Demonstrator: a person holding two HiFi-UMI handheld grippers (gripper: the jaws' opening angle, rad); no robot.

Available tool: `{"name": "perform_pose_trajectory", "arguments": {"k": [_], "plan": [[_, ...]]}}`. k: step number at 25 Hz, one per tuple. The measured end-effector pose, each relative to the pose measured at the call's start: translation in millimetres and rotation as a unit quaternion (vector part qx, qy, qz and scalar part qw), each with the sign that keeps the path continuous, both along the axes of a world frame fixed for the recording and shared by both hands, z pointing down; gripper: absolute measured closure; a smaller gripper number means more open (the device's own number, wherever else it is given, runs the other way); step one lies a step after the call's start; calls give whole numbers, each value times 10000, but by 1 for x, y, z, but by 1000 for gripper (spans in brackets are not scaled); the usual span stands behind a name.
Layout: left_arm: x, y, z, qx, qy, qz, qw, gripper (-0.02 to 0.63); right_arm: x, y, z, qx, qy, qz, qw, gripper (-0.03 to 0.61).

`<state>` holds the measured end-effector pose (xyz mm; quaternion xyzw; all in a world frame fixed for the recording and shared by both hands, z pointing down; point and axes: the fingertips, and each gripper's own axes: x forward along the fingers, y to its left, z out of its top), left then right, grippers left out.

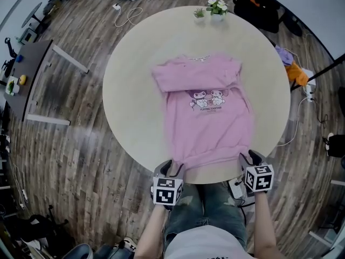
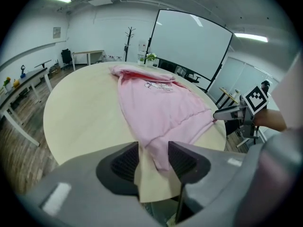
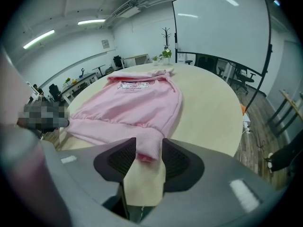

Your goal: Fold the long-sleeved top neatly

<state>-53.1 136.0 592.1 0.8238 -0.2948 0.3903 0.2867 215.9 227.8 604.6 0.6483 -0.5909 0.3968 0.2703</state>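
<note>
We reckon the sleeves of the top (image 1: 211, 128) are folded in (body fold remains). The left hand-held gripper (image 1: 171, 168) and right hand-held gripper (image 1: 251, 157) straddle its near hem corners, jaws part-open, unclamped.

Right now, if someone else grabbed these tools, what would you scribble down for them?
Left tongs: open, left hem corner between them, not clamped.
Right tongs: open, right hem corner between them, grip doubtful.
Pink top: flat on the round table, print up, hem at the near edge.
Done: sleeves look folded in across the chest.
Left: pinch both corners, carry the hem to the collar, smooth.
</note>
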Motion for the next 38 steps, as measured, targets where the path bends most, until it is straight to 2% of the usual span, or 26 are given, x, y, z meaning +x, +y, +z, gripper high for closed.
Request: {"name": "perform_pose_trajectory", "arguments": {"k": [4, 8, 10, 18, 30, 38], "plan": [[5, 8, 5, -177, 31, 134, 9997, 311, 1, 0, 11, -97, -63, 144, 9998, 387], [7, 11, 8, -318, 65, 215, 9992, 340, 0, -3, 13, -101, 69, 13, 9999, 507], [8, 11, 10, -392, 79, 222, 9990, 375, -3, -2, 11, -74, 71, -10, 9999, 535], [6, 11, 10, -459, 88, 231, 9986, 470, -5, 11, 7, -194, 2, -146, 9997, 537], [-18, 26, -3, -479, -35, 382, 9981, 476, -32, 36, -10, -428, -51, -765, 9961, 537], [-33, 41, -13, -620, -9, 567, 9965, 476, -53, 54, -26, -533, -133, -1351, 9893, 537]]}}
